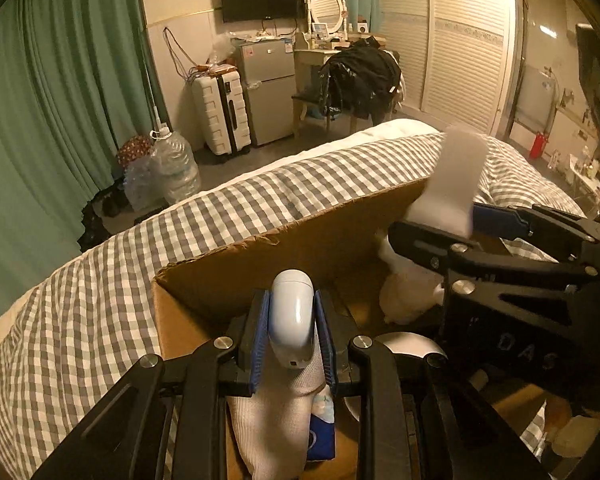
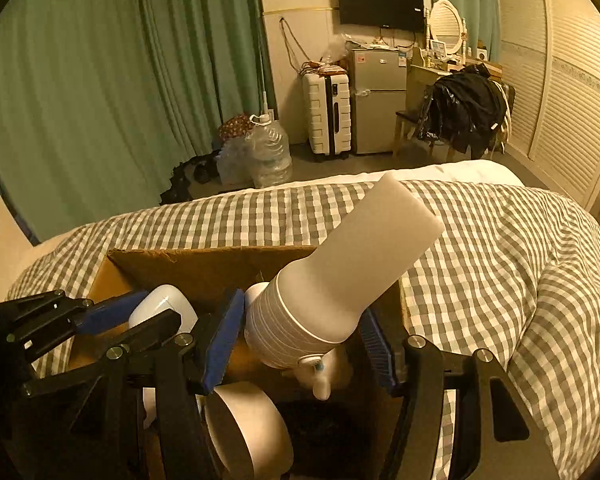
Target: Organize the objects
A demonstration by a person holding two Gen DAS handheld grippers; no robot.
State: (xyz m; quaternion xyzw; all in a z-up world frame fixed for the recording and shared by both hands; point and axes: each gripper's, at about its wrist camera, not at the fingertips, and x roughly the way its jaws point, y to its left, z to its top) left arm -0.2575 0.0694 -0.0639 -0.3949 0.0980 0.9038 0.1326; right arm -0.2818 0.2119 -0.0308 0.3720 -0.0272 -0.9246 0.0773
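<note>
We are holding both grippers over an open cardboard box (image 2: 204, 268) that is sitting on the gingham-covered bed (image 2: 500, 248). Our left gripper (image 1: 292, 328) is clamping a small pale rounded device (image 1: 291, 316) between its blue pads, just inside the box's left wall, with a white knitted sock (image 1: 272, 420) and a blue packet (image 1: 322, 428) lying below it in the box. Our right gripper (image 2: 300, 340) is gripping a white hair-dryer nozzle (image 2: 340, 280) by its ribbed collar, the flat mouth tilting up past the box's far right corner, above the rim. A roll of tape (image 2: 248, 428) is lying near the box's near edge, and something white and soft (image 1: 408, 296) is filling the far right part of the box; we cannot tell what it is. The two grippers are crowding close together inside the box, while beyond the far rim the bed is stretching wide toward its far edge.
</note>
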